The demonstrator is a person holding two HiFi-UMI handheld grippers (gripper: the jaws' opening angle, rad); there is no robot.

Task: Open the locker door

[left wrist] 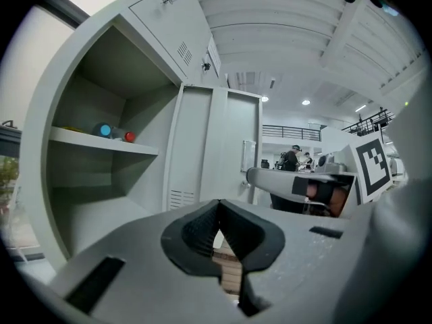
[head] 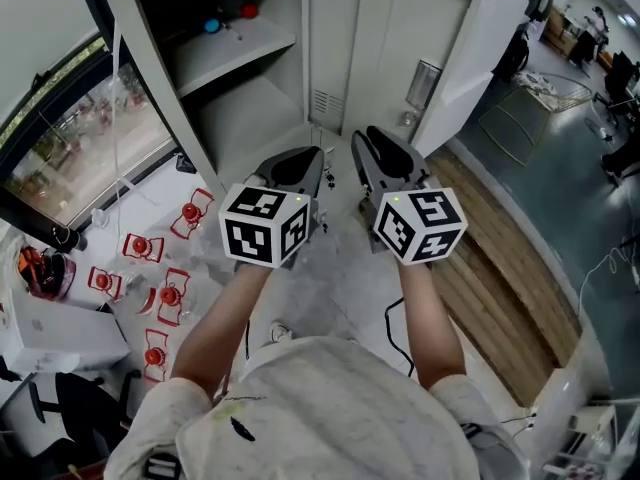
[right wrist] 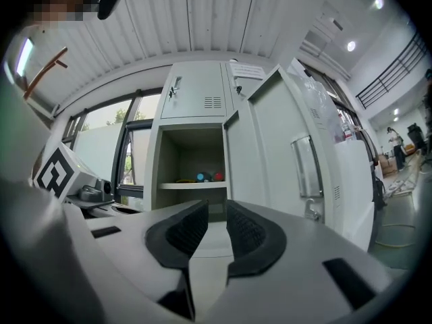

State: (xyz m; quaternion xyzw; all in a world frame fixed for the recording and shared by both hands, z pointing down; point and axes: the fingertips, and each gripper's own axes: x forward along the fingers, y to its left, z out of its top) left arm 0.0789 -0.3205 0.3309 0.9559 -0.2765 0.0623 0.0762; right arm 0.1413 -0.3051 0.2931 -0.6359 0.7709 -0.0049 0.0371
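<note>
The locker door (right wrist: 270, 140), probably stiff, light sheet metal, stands open ahead and right of the right gripper (right wrist: 214, 214), whose jaws are apart and empty, and is best taken by its handle (right wrist: 305, 164); the left gripper (left wrist: 217, 211) has its jaws together on nothing.

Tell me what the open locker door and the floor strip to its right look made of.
Locker door: likely painted sheet metal, matte light grey; a thin, flat, even-coloured panel. Floor strip: wood or wood-look planks, brown with parallel seams.

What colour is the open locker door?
The locker door is light grey; the right gripper view shows it best.
</note>
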